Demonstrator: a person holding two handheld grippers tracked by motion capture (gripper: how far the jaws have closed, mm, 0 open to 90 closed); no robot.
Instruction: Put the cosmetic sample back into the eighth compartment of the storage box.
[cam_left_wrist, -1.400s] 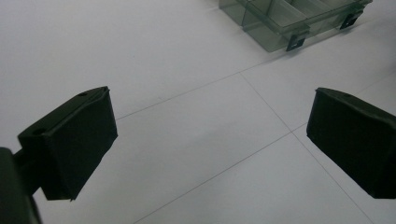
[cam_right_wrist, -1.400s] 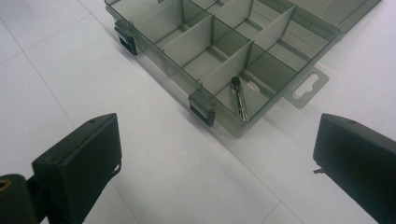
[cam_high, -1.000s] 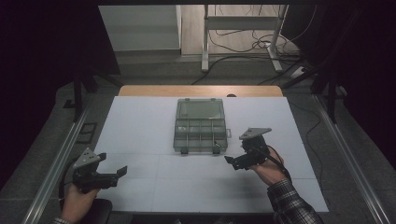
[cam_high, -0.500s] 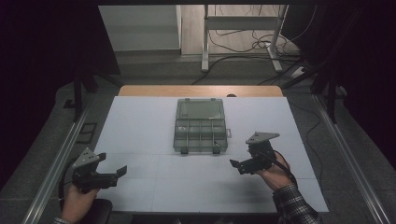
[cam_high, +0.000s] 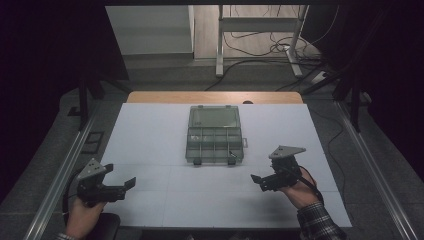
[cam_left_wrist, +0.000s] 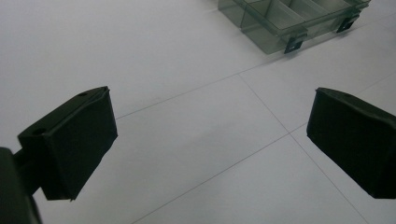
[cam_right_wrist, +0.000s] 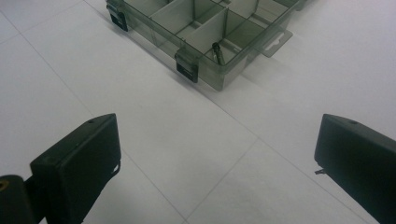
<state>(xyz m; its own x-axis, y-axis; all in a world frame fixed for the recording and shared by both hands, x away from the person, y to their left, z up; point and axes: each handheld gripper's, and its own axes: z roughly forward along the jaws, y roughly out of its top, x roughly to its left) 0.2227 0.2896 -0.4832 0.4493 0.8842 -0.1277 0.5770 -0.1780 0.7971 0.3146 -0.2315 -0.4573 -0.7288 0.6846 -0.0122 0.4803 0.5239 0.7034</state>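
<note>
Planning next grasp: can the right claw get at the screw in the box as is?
Probably yes. The lid is open, the screw lies in a near corner compartment of the box, and bare table separates it from the open right claw.

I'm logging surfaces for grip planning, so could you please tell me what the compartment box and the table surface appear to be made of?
The compartment box looks like clear, smoke-tinted hard plastic with a glossy finish: its dividers show through the walls. The table surface looks like matte white board or laminate laid in panels, judging by the thin seams; which exactly is unclear.
</note>
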